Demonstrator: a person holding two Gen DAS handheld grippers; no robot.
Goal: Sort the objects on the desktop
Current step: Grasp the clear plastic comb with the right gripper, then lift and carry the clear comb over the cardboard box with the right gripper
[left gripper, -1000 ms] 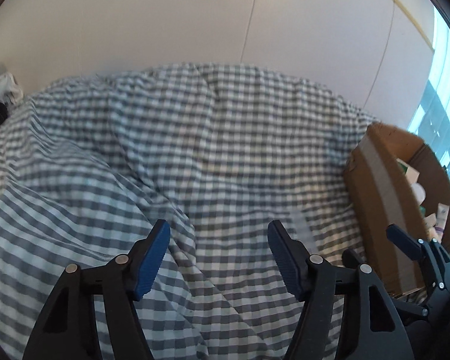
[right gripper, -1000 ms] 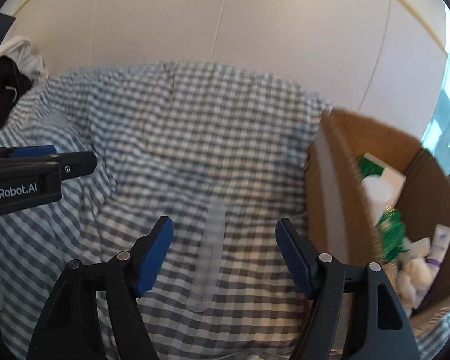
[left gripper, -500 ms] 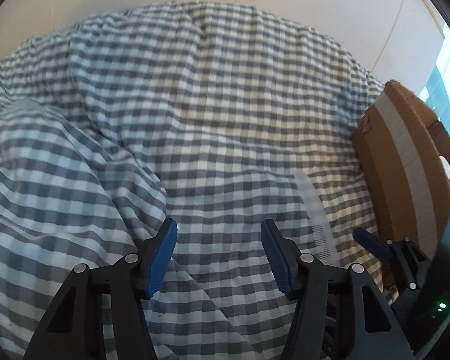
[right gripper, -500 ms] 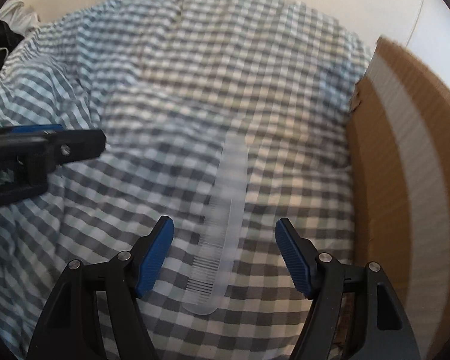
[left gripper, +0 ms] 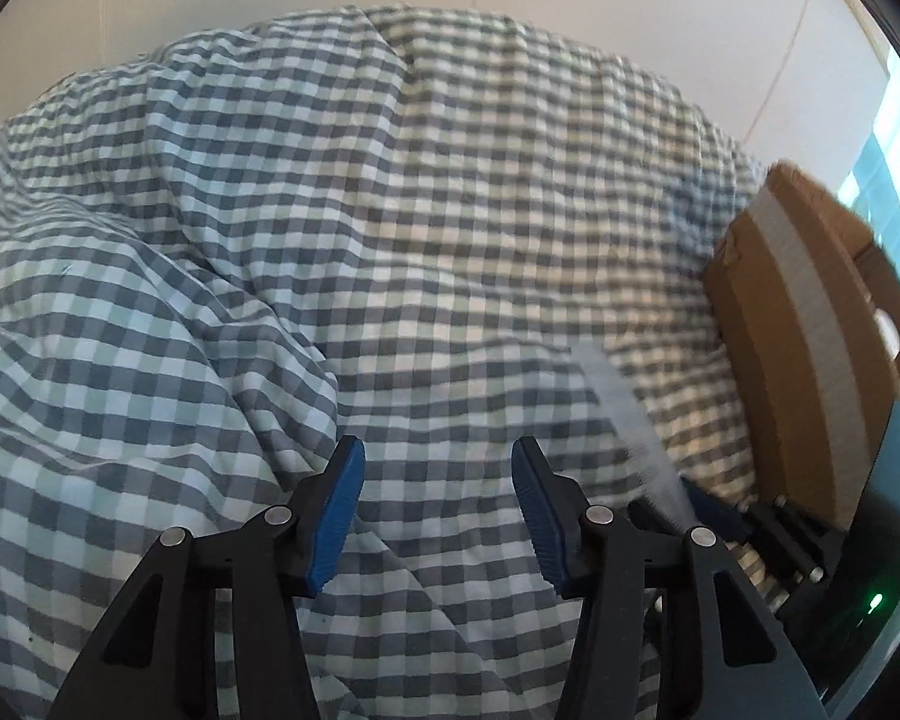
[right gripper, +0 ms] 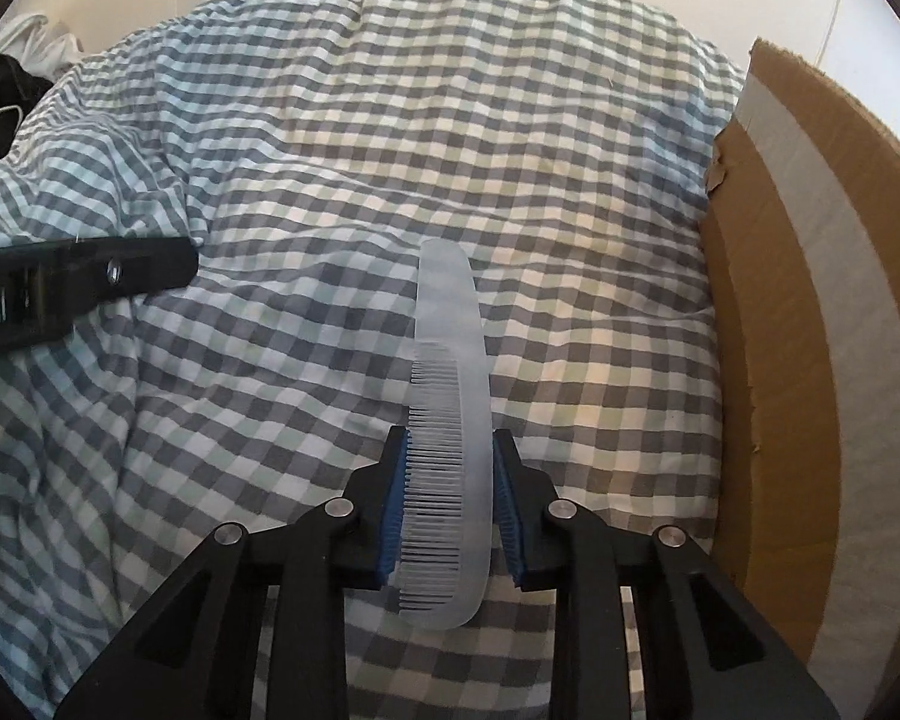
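Gingham bedding (right gripper: 330, 138) is spreading rumpled under me, a cardboard box (right gripper: 810, 300) standing at its right edge. My right gripper (right gripper: 449, 501) has just been closing, its blue pads now pinching the translucent comb (right gripper: 450, 420) across its toothed end (still lying on the cloth). My left gripper (left gripper: 438, 516) is hanging half-open, narrowing on nothing. Lifting and boxing are remaining; the box wall is crowding my right, open bedding leftward.

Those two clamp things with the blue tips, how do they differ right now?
The right gripper has just been closing, and its fingers now pinch the clear comb. The left gripper has been narrowing too, with only checked bedding between its fingers, which stand wider apart. Both have black frames and blue pads.
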